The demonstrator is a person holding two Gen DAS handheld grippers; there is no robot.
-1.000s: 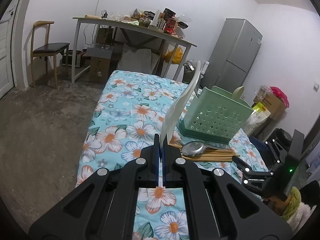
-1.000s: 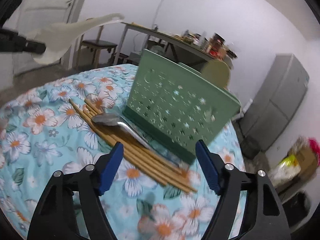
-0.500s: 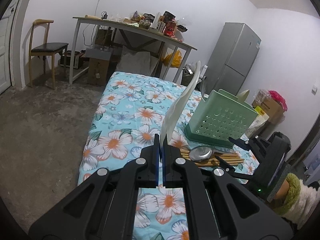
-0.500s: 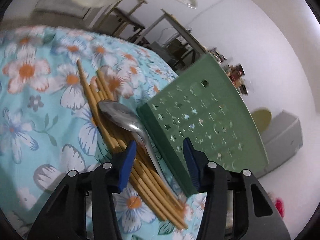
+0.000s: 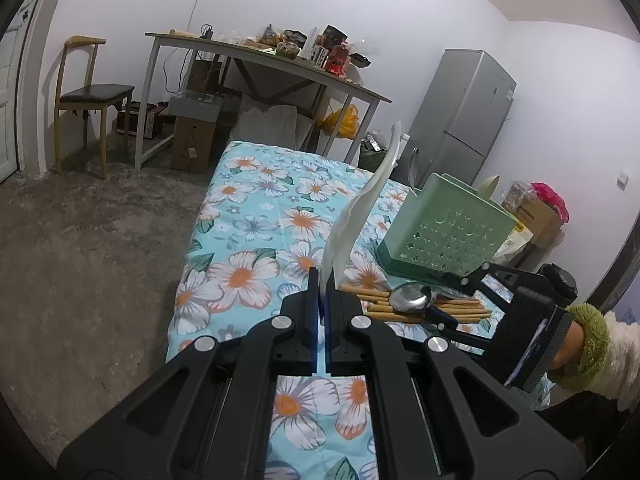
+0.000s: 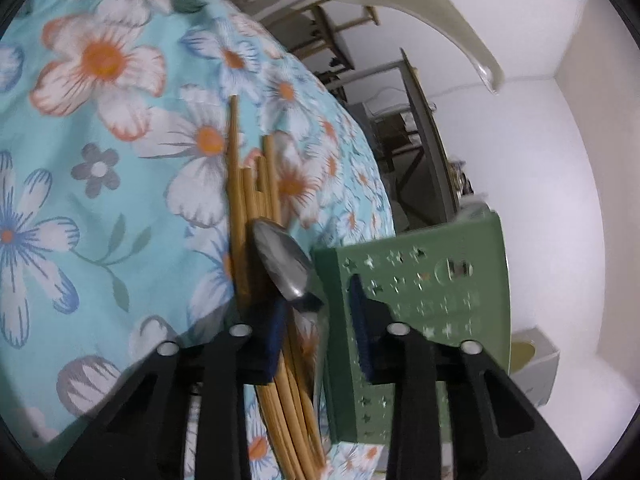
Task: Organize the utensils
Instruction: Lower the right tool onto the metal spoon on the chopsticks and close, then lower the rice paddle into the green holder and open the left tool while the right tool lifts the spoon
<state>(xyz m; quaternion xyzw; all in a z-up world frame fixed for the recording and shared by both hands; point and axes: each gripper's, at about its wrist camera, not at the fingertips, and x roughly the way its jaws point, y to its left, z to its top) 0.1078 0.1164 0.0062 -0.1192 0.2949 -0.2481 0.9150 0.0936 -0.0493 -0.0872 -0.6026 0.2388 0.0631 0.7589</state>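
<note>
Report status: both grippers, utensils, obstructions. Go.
Left gripper shut on white spoon. Right gripper jaws closing around metal spoon handle atop chopsticks. Green caddy crowds right jaw.

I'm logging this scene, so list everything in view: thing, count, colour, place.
cloth: one, blue floral, over the near table
rack: one, green, on the cloth
chopsticks: a bundle, tan, on the cloth beside the rack
spoon: one, metal, lying on the chopsticks
ladle: one, white, in the left tongs
table: one, grey, cluttered, at the far wall
chair: one, wood, dark seat, far left
fridge: one, grey, far right
left tongs: black, shut on the ladle
right tongs: black, blue pads, jaws closing around the spoon's handle and chopsticks
sleeve: one, cream, green cuff, right edge
</note>
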